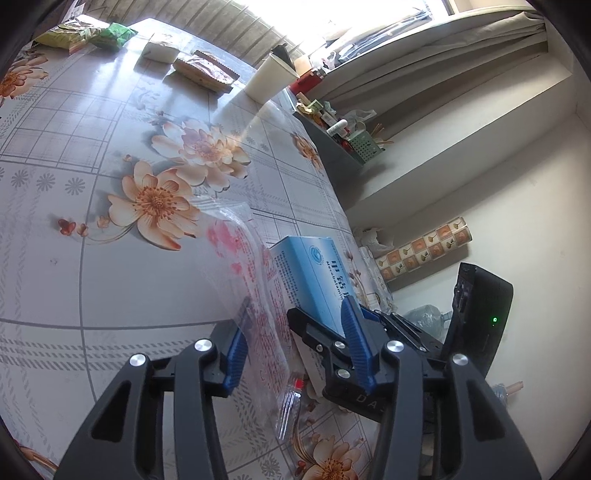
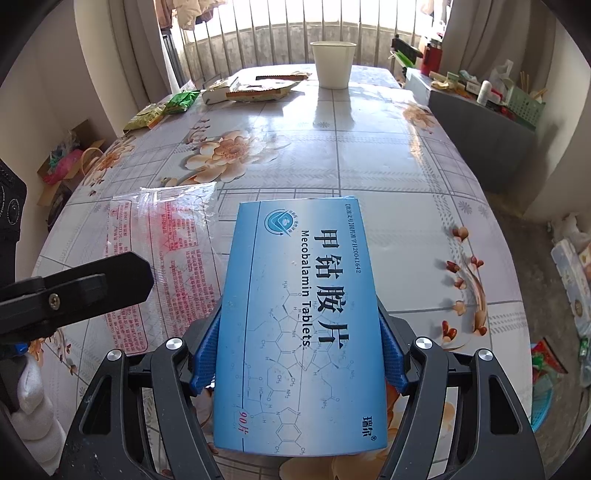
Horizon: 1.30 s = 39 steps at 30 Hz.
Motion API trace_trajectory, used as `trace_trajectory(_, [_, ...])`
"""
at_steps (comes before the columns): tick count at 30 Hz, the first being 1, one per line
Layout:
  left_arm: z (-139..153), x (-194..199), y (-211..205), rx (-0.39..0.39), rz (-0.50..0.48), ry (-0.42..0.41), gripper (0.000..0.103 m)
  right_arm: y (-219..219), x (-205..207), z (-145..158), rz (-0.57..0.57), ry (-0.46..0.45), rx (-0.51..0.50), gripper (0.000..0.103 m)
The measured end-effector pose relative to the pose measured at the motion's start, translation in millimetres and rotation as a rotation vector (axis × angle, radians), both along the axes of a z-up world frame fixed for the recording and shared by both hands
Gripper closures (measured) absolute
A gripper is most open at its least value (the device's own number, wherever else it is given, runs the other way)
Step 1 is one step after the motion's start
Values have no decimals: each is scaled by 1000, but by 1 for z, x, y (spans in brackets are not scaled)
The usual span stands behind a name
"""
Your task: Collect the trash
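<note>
Right wrist view: right gripper (image 2: 299, 354) is clamping the blue Mecobalamin tablet box (image 2: 301, 325); left gripper (image 1: 295, 350), jaws apart, is straddling the clear plastic bag (image 1: 255, 280) near the tabletop's (image 1: 110, 280) edge, probably bagging next.

"Mecobalamin Tablets" on blue box (image 2: 299, 325)

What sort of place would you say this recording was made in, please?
Probably a lived-in home dining area: a table under a floral cover, curtains at a barred window, and a cluttered side cabinet.
</note>
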<state>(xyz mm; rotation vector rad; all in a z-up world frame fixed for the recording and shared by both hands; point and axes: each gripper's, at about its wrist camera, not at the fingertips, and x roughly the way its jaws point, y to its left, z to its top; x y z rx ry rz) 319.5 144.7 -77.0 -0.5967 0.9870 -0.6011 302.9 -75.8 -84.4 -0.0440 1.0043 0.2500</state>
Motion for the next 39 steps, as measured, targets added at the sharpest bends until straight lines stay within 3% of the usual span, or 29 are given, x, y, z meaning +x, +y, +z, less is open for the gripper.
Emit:
trace_trajectory(6, [-1,1,1,58,13,-12,97,-2,-2,1,-5,-2,15,36])
trace_trajectory(7, [-1,1,1,63,16,-15,99,-4,-3,1,-8,-1,22,36])
trace_trajectory(17, [23,-11,-9,91,-4,-69,102,-40,-28,23,-80,-13,162,37])
trace_trajectory(24, [53,-26,-36,82,-83,-127,102,-81,-63,47,-179,-68,299,37])
trace_trajectory(31, [82,-39,-118,85,-251,-179,102,-153,-110,69,-333,-156,413,37])
trace_trajectory(39, [87,-55,-272,185,-531,-210,102,-279,-175,65,-655,-218,455,36])
